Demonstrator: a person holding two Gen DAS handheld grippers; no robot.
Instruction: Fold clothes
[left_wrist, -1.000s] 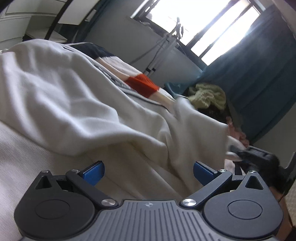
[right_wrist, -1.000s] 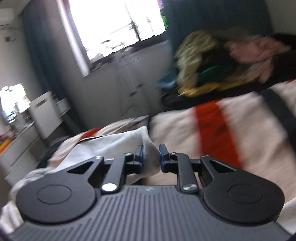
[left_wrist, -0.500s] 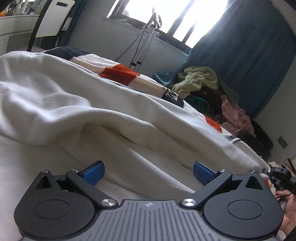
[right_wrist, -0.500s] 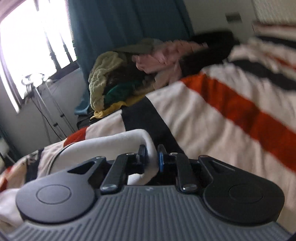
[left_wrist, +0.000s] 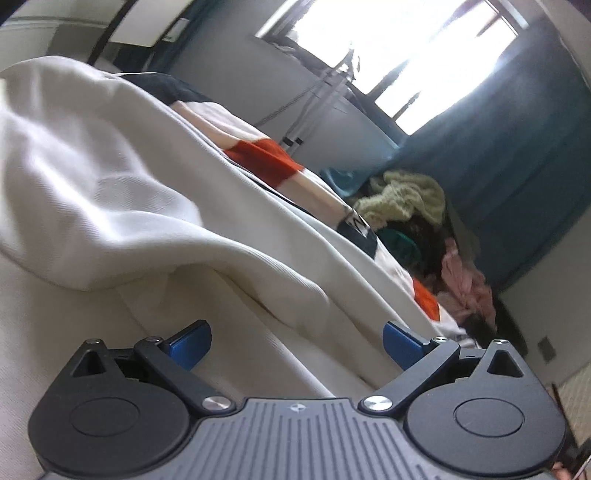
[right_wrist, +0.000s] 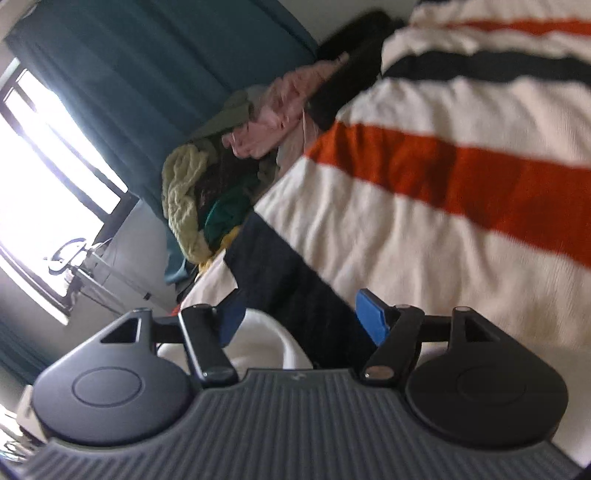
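Note:
A cream-white garment lies rumpled on the striped bedspread, filling the left wrist view. My left gripper is open and empty, its blue pads low over the garment's folds. My right gripper is open; a white edge of the garment lies loose between its fingers, close to the left blue pad, over a dark stripe of the bedspread.
A heap of other clothes, yellow-green, pink and dark, sits at the bed's far end, also in the left wrist view. Teal curtains and a bright window stand behind. A tripod-like stand is by the wall.
My right gripper has opened and let go of the white garment edge it was pinching. It has also swung right over the bedspread. My left gripper stays open and has tilted.

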